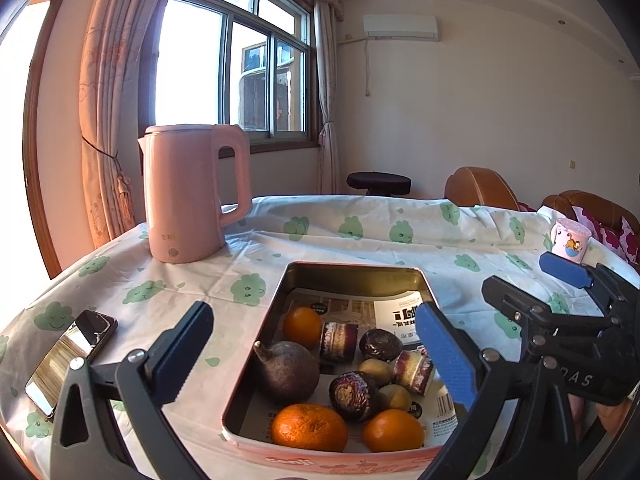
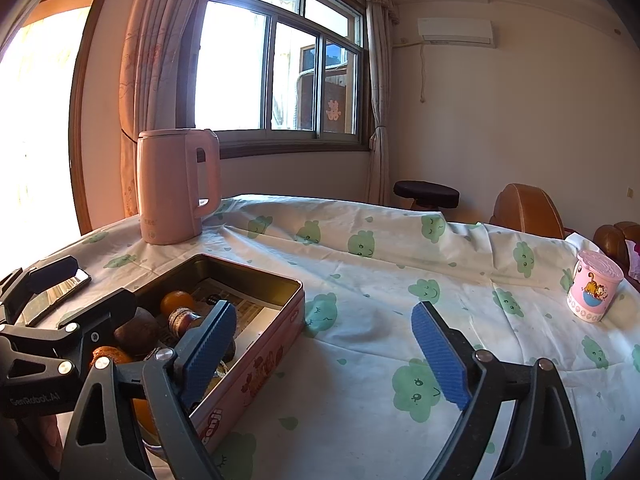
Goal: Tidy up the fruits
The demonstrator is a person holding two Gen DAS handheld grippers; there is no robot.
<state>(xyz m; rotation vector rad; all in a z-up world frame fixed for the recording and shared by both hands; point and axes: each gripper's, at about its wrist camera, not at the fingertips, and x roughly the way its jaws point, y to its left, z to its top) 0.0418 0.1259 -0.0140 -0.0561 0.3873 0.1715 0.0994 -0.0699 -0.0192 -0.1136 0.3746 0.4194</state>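
Observation:
A pink rectangular tin point(image 1: 276, 308) lined with printed paper holds several fruits: oranges point(image 1: 309, 426), a dark purple round fruit point(image 1: 286, 372), dark passion fruits point(image 1: 354, 396) and small yellow ones point(image 1: 376, 371). My left gripper point(image 1: 316, 356) is open and empty, its fingers straddling the tin's near half from above. My right gripper point(image 2: 328, 352) is open and empty, over the tablecloth just right of the tin point(image 2: 260, 364); it also shows in the left wrist view point(image 1: 528, 280). The left gripper shows at the left edge of the right wrist view point(image 2: 76, 284).
A pink kettle point(image 1: 188, 196) stands at the back left of the table. A phone point(image 1: 72, 360) lies left of the tin. A pink lidded cup point(image 2: 594, 286) stands at the right. Brown chairs point(image 1: 480, 188) stand behind the table with the green-patterned cloth point(image 2: 400, 264).

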